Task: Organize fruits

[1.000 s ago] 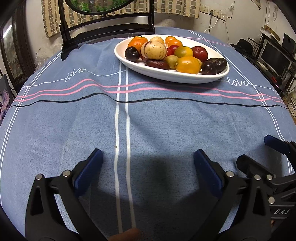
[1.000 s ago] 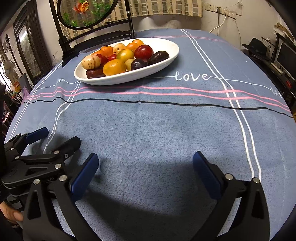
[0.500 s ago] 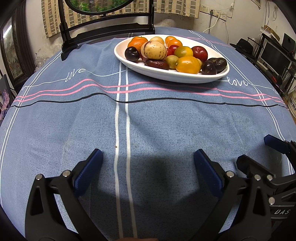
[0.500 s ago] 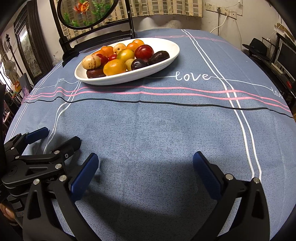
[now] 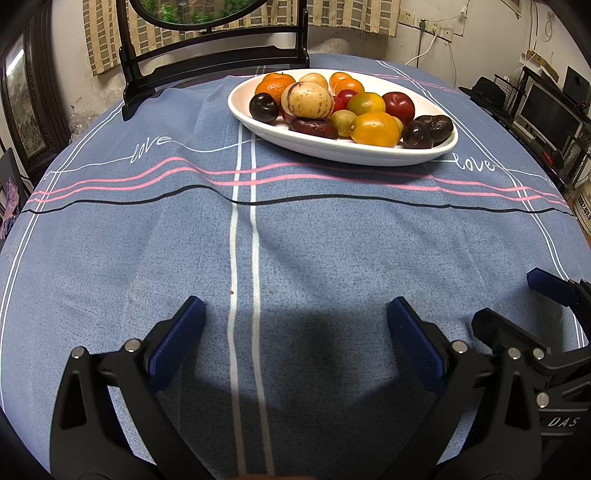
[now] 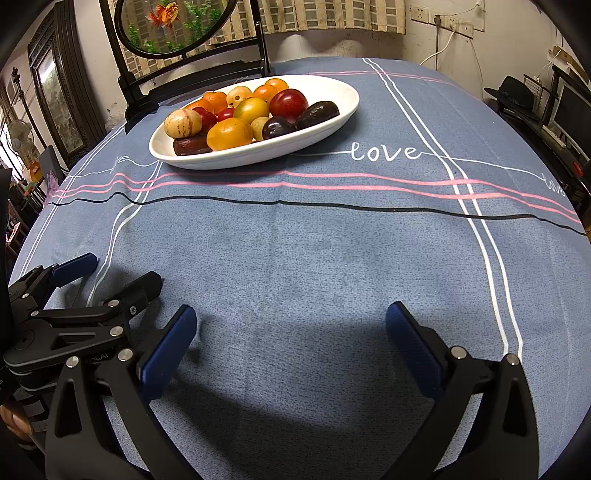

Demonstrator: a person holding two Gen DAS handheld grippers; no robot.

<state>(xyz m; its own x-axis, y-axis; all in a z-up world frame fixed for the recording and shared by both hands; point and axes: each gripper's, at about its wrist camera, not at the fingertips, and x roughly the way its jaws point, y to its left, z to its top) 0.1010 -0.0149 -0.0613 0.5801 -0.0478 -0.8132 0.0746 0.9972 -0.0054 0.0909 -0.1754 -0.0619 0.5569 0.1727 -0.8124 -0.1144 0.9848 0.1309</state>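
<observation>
A white oval plate (image 5: pixel 343 151) (image 6: pixel 258 155) at the far side of the table holds several fruits: oranges, a speckled tan fruit (image 5: pixel 306 100), a red plum (image 6: pixel 288 104), dark plums and dates. My left gripper (image 5: pixel 295 314) is open and empty, low over the blue tablecloth near the front edge. My right gripper (image 6: pixel 291 321) is open and empty, beside the left one. Each shows in the other's view: the right gripper (image 5: pixel 517 314) and the left gripper (image 6: pixel 110 273).
A dark wooden chair (image 5: pixel 214 62) stands behind the plate, with a round fish tank (image 6: pixel 170 22) above it. A desk with monitors (image 5: pixel 546 107) is at the right. The blue tablecloth (image 5: pixel 332 240) lies between the grippers and the plate.
</observation>
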